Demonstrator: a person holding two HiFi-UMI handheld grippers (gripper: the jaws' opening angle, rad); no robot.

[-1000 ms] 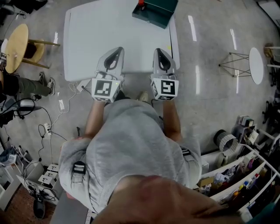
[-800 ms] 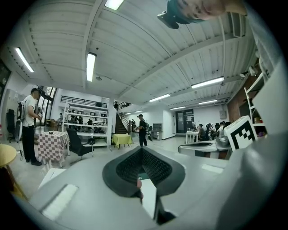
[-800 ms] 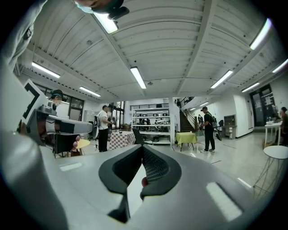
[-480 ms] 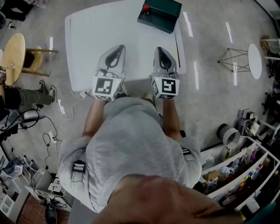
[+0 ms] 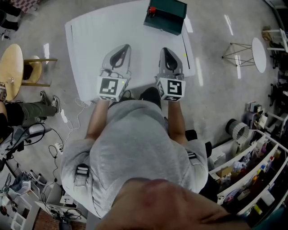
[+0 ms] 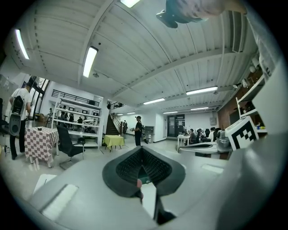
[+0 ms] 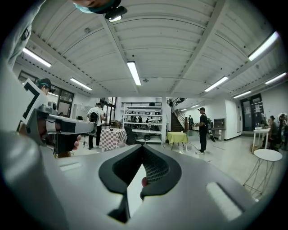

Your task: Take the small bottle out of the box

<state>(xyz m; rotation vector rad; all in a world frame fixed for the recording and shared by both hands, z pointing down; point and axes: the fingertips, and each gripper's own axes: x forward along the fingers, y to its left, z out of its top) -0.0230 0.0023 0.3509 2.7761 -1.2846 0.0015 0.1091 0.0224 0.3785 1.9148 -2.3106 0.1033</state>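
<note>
drawn nearer since a second ago: table point(image 5: 112, 31) and green box point(image 5: 165, 15), now fully in sight at the far edge. held level, side by side over the near edge: left gripper point(image 5: 121, 48) and right gripper point(image 5: 165, 50), both pinched shut on nothing. bottle point(image 5: 152, 10), red top up, at the box's left corner, well apart from both.

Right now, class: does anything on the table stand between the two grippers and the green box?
Nothing visible does. Only bare white table lies between the left gripper, the right gripper and the dark green box at its far edge.
</note>
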